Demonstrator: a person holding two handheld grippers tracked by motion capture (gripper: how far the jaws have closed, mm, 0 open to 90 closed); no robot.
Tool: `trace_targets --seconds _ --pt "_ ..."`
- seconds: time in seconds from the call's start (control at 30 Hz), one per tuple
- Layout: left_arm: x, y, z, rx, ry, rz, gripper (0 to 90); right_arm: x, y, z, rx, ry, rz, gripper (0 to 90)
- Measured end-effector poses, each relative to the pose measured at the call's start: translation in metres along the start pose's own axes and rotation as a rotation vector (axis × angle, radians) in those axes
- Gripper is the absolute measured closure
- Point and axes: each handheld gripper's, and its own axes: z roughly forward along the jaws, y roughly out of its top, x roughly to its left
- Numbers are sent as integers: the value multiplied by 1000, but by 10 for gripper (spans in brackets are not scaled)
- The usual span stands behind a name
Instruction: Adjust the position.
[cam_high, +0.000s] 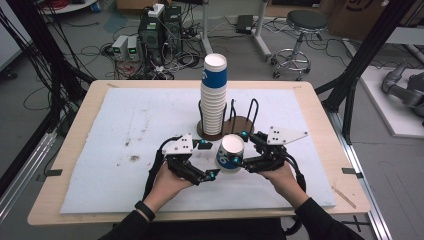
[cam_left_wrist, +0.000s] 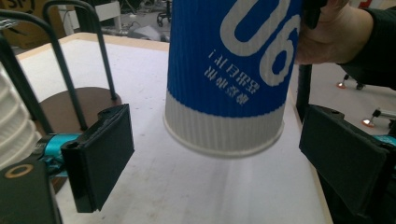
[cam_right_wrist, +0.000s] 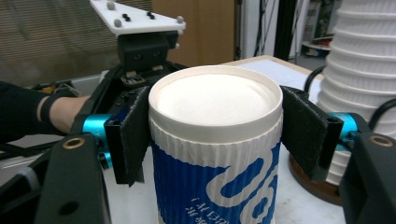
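A blue and white ribbed paper cup (cam_high: 231, 152) hangs above the white mat, and my right gripper (cam_high: 241, 148) is shut on it. In the right gripper view both pads press the cup (cam_right_wrist: 215, 154) just below its closed white end, which faces the camera; the right gripper (cam_right_wrist: 217, 135) grips it from both sides. My left gripper (cam_high: 209, 159) stands open to the cup's left. In the left gripper view its black jaws flank the cup's (cam_left_wrist: 229, 70) rimmed lower end with a gap on each side; the left gripper (cam_left_wrist: 222, 163) touches nothing.
A tall stack of paper cups (cam_high: 214, 95) stands on a round wooden stand (cam_high: 240, 125) with black wire loops, just behind the grippers. A white mat (cam_high: 125, 135) covers the wooden table. Cables, computers and a stool are on the floor beyond.
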Motion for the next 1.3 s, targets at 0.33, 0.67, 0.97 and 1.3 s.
trace_targets --seconds 0.33,0.67,0.97,1.3 --pt "-4 -2 15 -4 -31 1 101 6 -2 10 9 51 -1 301" --pt "-6 -4 25 13 -40 -2 110 7 -3 11 7 66 9 302" --pt "-5 -1 22 33 -44 19 184 5 -2 10 7 63 1 303" --pt "0 6 16 115 -59 36 203 0 1 5 21 78 25 214"
